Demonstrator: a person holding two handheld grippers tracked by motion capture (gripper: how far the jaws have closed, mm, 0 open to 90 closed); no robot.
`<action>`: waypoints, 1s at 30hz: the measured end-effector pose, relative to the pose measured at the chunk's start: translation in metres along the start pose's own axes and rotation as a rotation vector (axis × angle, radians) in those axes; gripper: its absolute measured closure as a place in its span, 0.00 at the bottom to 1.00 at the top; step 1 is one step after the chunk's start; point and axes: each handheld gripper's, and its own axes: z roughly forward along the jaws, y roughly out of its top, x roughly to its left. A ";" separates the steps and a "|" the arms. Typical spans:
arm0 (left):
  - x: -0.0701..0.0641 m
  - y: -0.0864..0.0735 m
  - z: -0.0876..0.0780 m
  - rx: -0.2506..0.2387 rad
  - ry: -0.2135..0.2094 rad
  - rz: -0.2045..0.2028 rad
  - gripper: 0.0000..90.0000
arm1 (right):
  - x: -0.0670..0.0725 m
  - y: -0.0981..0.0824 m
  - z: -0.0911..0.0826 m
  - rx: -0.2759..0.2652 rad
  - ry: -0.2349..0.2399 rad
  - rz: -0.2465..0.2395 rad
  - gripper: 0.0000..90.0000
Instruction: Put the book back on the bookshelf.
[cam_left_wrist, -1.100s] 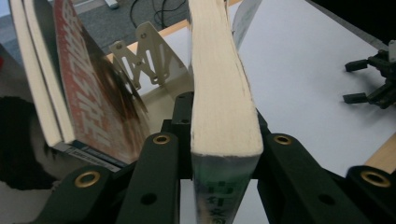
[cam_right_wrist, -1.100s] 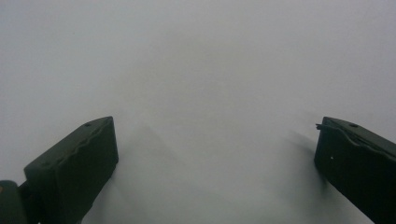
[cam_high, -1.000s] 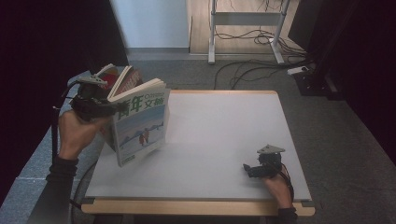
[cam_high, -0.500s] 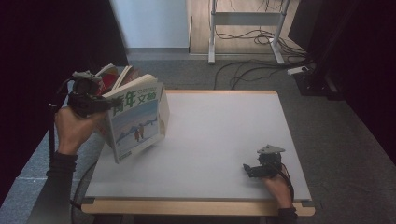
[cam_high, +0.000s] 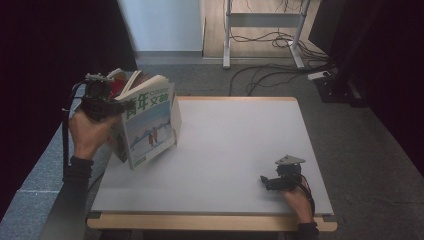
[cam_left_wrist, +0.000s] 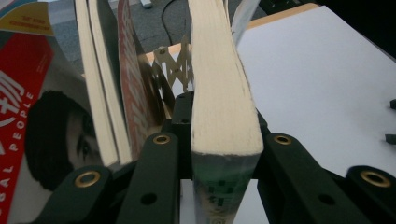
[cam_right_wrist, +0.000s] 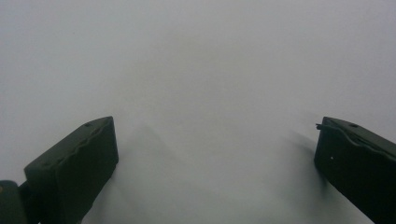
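At nine o'clock above the white tabletop (cam_high: 225, 150), my left hand-held gripper (cam_high: 107, 102) clamps a thick blue-covered book (cam_high: 150, 125) by its page block, holding it upright off the surface beside red magazines (cam_left_wrist: 28, 116). At five o'clock, my right hand-held gripper (cam_high: 270, 181) rests on the tabletop, jaws spread wide, gripping nothing.

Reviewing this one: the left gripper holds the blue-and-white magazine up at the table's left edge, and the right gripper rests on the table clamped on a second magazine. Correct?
Not quite. The right gripper holds nothing: the right gripper view shows its jaws wide apart over the bare table. The rest stands: the left gripper is shut on the blue-and-white magazine at the table's left edge.
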 end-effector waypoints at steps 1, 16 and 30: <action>-0.001 0.001 0.002 0.000 -0.003 0.001 0.83 | 0.000 0.000 0.000 0.000 0.000 0.000 0.00; -0.019 -0.013 0.037 -0.039 -0.067 0.015 0.83 | 0.000 0.000 0.000 -0.001 0.000 0.001 0.00; -0.034 -0.044 0.033 -0.081 -0.064 0.073 0.82 | 0.000 0.000 0.000 0.000 0.001 -0.002 0.00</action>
